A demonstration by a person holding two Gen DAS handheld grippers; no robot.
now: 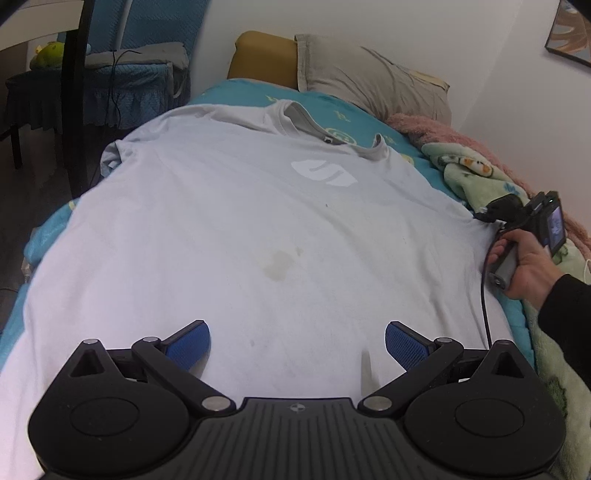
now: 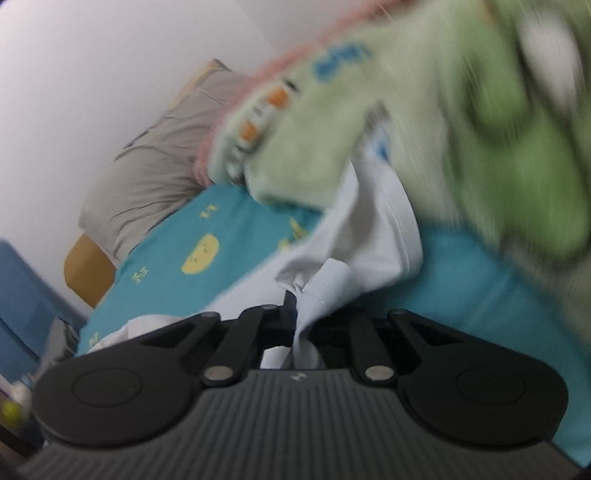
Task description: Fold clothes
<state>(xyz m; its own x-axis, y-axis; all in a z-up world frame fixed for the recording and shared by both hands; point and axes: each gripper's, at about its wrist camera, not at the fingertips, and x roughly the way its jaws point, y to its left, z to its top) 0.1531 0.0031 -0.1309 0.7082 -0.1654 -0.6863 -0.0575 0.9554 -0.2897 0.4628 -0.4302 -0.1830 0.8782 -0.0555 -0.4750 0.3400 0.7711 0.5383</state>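
You have one white T-shirt (image 1: 236, 229) spread over the bed's teal sheet (image 1: 236, 90), with one pale logo (image 1: 323, 172) on its chest and one brownish stain (image 1: 277, 263) near its middle. One grey pillow (image 1: 369, 79) lies at the head edge of the bed. Along the bed's right edge you have two blankets: one green printed (image 1: 469, 171), one pink (image 1: 424, 127). You hold two grippers: the left gripper (image 1: 297, 341) and the right gripper (image 2: 295, 314). One hand (image 1: 524, 266) shows. One framed picture (image 1: 570, 31) hangs on the wall.
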